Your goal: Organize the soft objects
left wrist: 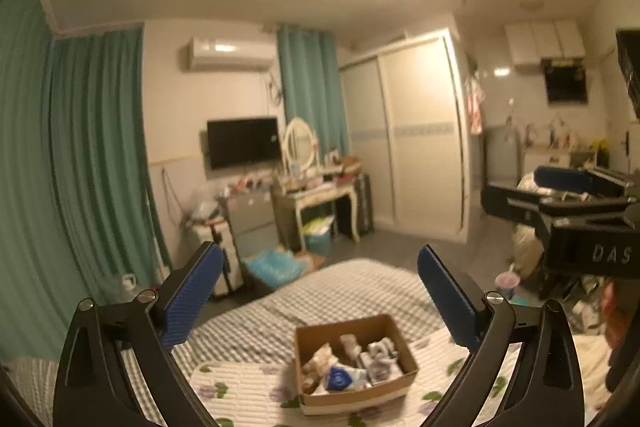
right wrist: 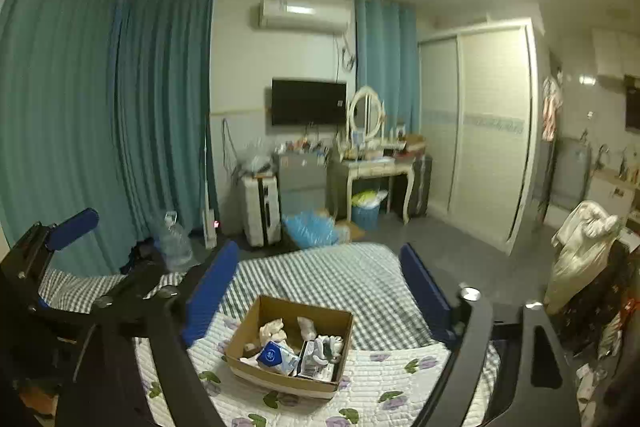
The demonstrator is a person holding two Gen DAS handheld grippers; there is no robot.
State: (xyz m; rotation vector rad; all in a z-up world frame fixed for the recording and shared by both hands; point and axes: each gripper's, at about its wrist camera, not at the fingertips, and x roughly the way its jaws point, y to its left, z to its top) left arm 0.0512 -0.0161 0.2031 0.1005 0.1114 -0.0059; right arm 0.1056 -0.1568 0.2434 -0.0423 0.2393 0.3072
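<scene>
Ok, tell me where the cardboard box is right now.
The cardboard box sits on the floral quilt on the bed, low and centre in both wrist views, ahead of and below the open left gripper and right gripper.

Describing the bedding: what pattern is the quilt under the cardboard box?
White quilt with purple flowers, clearest in right wrist view.

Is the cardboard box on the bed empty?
No. The cardboard box on the bed holds several light-coloured soft items and a blue-and-white packet.
</scene>
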